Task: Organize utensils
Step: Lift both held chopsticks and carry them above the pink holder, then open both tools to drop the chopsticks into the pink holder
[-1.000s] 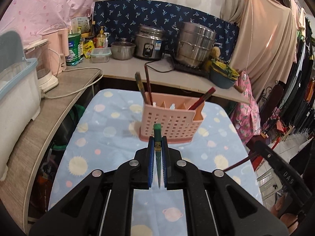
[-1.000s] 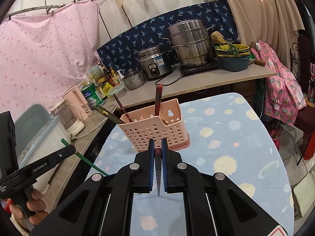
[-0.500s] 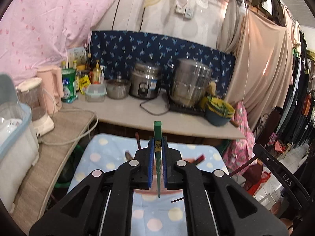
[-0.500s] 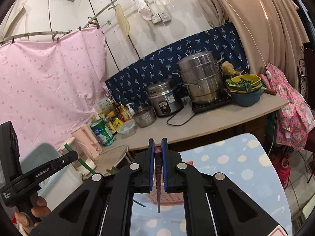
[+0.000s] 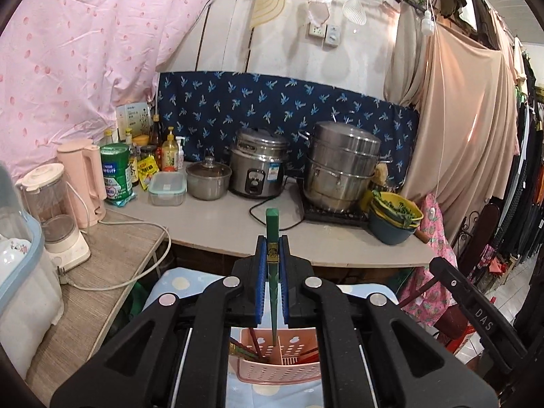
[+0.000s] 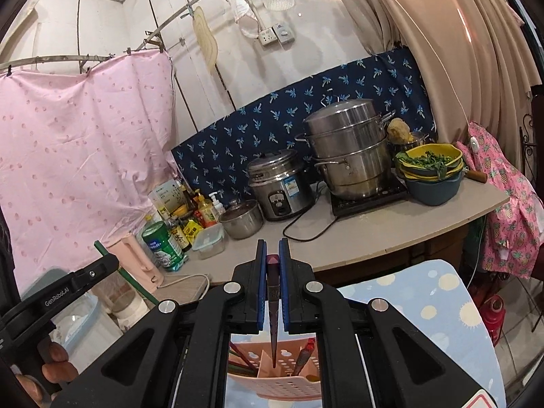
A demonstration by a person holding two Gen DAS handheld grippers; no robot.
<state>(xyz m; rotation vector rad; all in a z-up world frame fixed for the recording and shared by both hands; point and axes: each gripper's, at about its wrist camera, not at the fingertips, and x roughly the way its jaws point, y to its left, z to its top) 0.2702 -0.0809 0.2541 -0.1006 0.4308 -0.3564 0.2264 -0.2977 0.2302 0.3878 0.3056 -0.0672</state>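
Left claw (image 5: pixel 272 272) pinches green chopstick (image 5: pixel 272 231) — right claw (image 6: pixel 273 278) pinches maroon chopstick (image 6: pixel 273 295) above pink caddy (image 6: pixel 289 384)

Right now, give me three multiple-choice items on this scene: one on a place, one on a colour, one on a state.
1. Where does the tip of the left gripper's chopstick point?
A. into the pink utensil basket
B. at the rice cooker
C. into the lidded pot

2. What colour is the chopstick in the left gripper?
A. red
B. green
C. white

3. How does the right gripper stand?
A. wide open and empty
B. shut on a dark chopstick
C. shut on a spoon

Key: 1 A, the tip hangs over a basket compartment. 2 B, its shaft is green. 3 B, the blue pads clamp the dark stick.
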